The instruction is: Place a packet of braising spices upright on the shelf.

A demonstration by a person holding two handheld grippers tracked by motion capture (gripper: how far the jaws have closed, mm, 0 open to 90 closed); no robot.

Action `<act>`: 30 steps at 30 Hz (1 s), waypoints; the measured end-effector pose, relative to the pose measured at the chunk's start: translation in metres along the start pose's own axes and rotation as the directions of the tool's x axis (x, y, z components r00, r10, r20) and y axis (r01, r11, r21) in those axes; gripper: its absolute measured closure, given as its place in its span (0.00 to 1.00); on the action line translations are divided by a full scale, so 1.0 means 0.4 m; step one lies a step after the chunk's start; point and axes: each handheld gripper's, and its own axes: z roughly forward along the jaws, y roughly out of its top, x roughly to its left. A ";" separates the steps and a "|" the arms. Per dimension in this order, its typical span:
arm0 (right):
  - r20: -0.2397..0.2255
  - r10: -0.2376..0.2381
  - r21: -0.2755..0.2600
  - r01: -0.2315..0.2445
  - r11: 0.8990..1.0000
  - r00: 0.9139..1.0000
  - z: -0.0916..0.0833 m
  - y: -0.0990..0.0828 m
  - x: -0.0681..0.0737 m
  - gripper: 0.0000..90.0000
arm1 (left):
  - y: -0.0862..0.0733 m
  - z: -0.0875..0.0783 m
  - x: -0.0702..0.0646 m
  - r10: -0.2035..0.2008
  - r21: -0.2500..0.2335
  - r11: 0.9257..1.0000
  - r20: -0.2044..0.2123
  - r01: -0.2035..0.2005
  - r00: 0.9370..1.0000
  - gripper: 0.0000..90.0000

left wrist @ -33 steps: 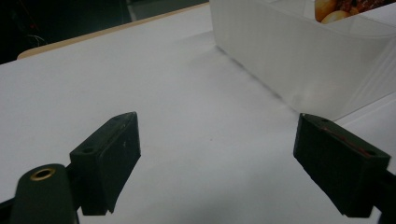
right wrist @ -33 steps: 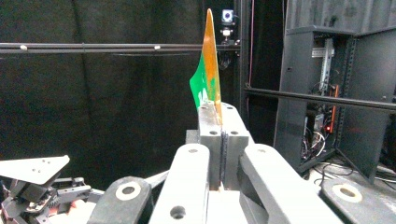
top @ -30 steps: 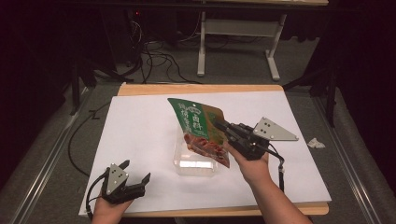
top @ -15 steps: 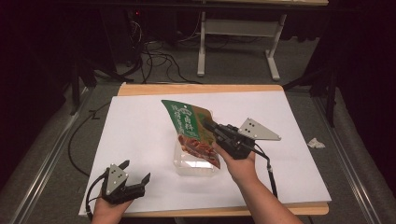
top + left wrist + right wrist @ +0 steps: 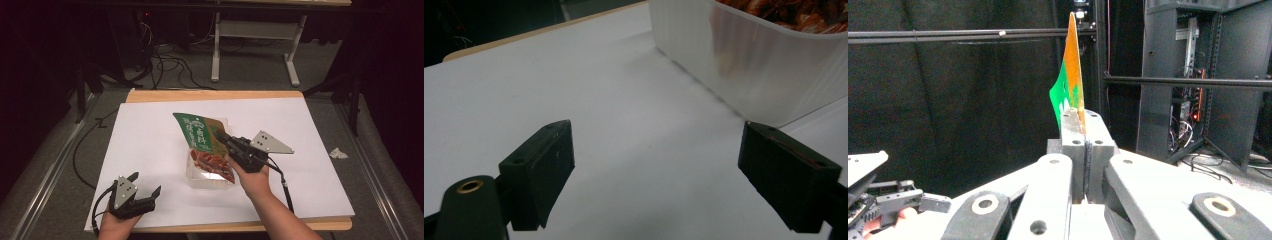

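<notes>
A green and orange snack bag (image 5: 200, 134) hangs tilted over a clear plastic tub (image 5: 207, 176) in the middle of the white table sheet (image 5: 150, 145). Reddish snack pieces lie in the tub (image 5: 774, 50). My right gripper (image 5: 222, 137) is shut on the bag's right edge; in the right gripper view the bag (image 5: 1071, 75) stands edge-on between the pressed jaws of my right gripper (image 5: 1082, 117). My left gripper (image 5: 146, 184) rests at the front left of the table, open, with nothing between its jaws. In the left gripper view my left gripper (image 5: 654, 165) faces the tub's wall.
A crumpled scrap of paper (image 5: 338, 153) lies on the floor mat right of the table. Cables (image 5: 165, 60) and a white desk frame (image 5: 255, 45) stand behind the table. The wooden table edge (image 5: 215, 95) borders the sheet at the back.
My right gripper has carried the bag left and down, closer over the tub. The left gripper has stayed where it was.
</notes>
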 end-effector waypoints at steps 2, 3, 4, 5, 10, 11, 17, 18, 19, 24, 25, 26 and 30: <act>0.001 -0.002 0.008 0.002 1.000 1.000 0.001 -0.006 0.000 1.00 | 0.000 0.001 -0.001 0.001 0.001 1.000 0.003 -0.001 1.000 0.17; 0.002 -0.008 0.009 0.008 1.000 1.000 0.002 -0.008 0.000 1.00 | 0.000 0.001 -0.002 0.002 0.002 1.000 0.004 -0.002 1.000 0.17; 0.002 -0.010 0.010 0.010 1.000 1.000 0.001 -0.012 0.000 1.00 | 0.000 0.001 -0.001 0.005 0.003 1.000 0.004 -0.005 1.000 0.17; 0.002 -0.012 0.014 0.012 1.000 1.000 0.001 -0.014 0.000 1.00 | 0.000 0.001 -0.001 0.004 0.002 1.000 0.004 -0.004 1.000 0.17; -0.002 -0.026 0.016 0.026 1.000 1.000 -0.004 -0.017 0.000 1.00 | 0.000 0.001 -0.001 0.003 0.002 1.000 0.005 -0.003 1.000 0.17; -0.002 -0.026 0.018 0.026 1.000 1.000 -0.005 -0.018 0.001 1.00 | 0.000 0.001 -0.001 0.003 0.003 1.000 0.005 -0.003 1.000 0.17; -0.005 -0.029 0.027 0.029 0.999 1.000 -0.017 -0.023 -0.008 1.00 | 0.000 0.002 -0.002 0.006 0.006 1.000 0.007 -0.006 1.000 0.17; -0.005 -0.028 0.028 0.028 0.999 1.000 -0.019 -0.025 -0.009 1.00 | 0.000 0.002 -0.003 0.006 0.006 1.000 0.006 -0.006 1.000 0.17; -0.005 -0.026 0.029 0.026 0.999 1.000 -0.021 -0.026 -0.010 1.00 | 0.000 0.002 -0.003 0.007 0.008 1.000 0.007 -0.007 1.000 0.17; -0.002 -0.022 0.043 0.022 0.999 1.000 -0.035 -0.031 -0.016 1.00 | 0.000 0.003 -0.004 0.009 0.009 1.000 0.008 -0.009 1.000 0.17; -0.004 -0.026 0.044 0.026 0.999 1.000 -0.037 -0.033 -0.017 1.00 | 0.000 0.003 -0.004 0.008 0.010 1.000 0.009 -0.008 1.000 0.17; -0.004 -0.021 0.048 0.021 0.999 1.000 -0.040 -0.034 -0.017 1.00 | 0.000 0.004 -0.004 0.009 0.010 1.000 0.009 -0.009 1.000 0.17; -0.008 -0.014 0.052 0.015 0.999 1.000 -0.048 -0.035 -0.017 1.00 | 0.000 0.004 -0.005 0.011 0.012 1.000 0.012 -0.011 1.000 0.17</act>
